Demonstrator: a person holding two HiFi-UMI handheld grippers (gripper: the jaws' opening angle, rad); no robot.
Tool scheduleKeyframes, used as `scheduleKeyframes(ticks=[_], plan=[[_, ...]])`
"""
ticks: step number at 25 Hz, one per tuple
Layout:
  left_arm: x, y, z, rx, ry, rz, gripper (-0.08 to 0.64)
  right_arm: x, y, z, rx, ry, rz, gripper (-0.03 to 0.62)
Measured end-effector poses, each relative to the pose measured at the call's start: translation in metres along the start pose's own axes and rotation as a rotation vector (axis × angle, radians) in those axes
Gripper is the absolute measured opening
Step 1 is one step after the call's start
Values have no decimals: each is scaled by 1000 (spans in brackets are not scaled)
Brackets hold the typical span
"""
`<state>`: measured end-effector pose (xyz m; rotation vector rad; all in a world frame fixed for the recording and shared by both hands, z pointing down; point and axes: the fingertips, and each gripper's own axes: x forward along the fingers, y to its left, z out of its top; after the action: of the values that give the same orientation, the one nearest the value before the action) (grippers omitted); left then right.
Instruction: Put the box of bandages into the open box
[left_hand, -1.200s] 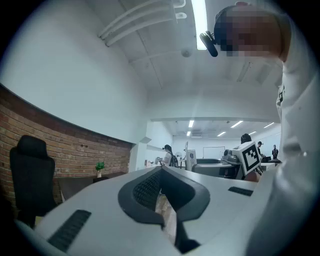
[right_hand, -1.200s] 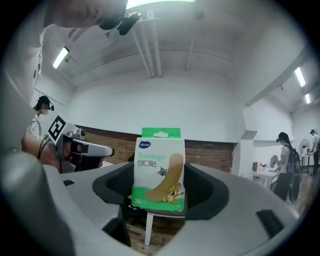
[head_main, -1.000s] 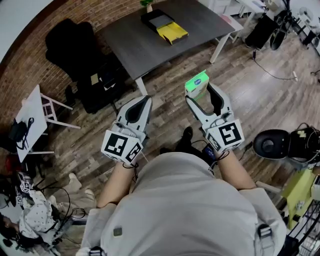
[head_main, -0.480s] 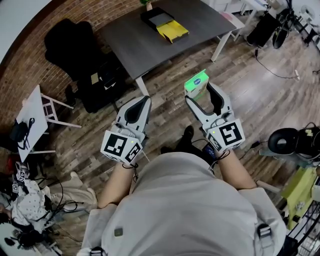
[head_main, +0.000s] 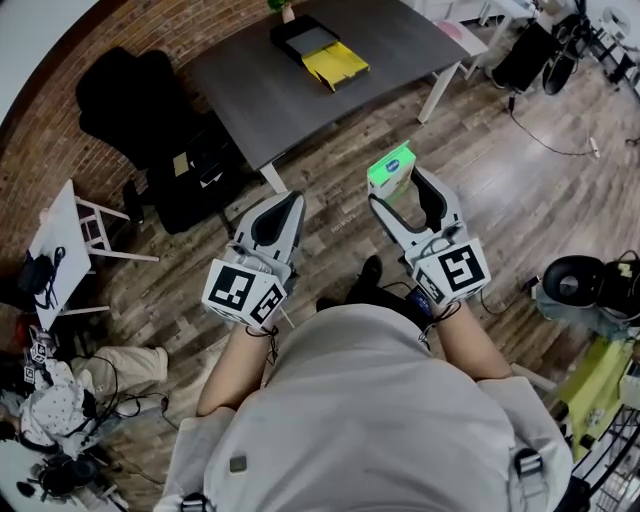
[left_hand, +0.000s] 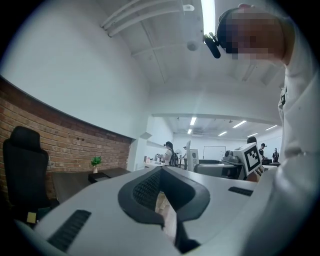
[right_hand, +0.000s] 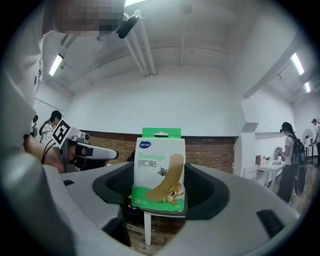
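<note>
The box of bandages is standing upright, clamped in the right gripper over the wooden floor, well apart from the open box lying on the worktop. The left gripper, clenched on nothing, is hovering alongside.

In the middle of the right gripper view, the green-and-white box of bandages reads "Bandage" in green, with the Chinese characters 创口贴 beneath. Its lower left corner shows "26", followed by print too small to read. The blue oval logo at its upper left is probably a brand mark, but it is illegible.
</note>
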<state>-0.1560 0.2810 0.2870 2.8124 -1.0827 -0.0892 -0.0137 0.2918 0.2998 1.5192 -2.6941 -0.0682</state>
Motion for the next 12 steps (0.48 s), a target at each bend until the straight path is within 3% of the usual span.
scheduleKeyframes(ticks=[12], plan=[[147,-9,-5,32,16,-12,15,19,-130,-12,24,-12,7,302]])
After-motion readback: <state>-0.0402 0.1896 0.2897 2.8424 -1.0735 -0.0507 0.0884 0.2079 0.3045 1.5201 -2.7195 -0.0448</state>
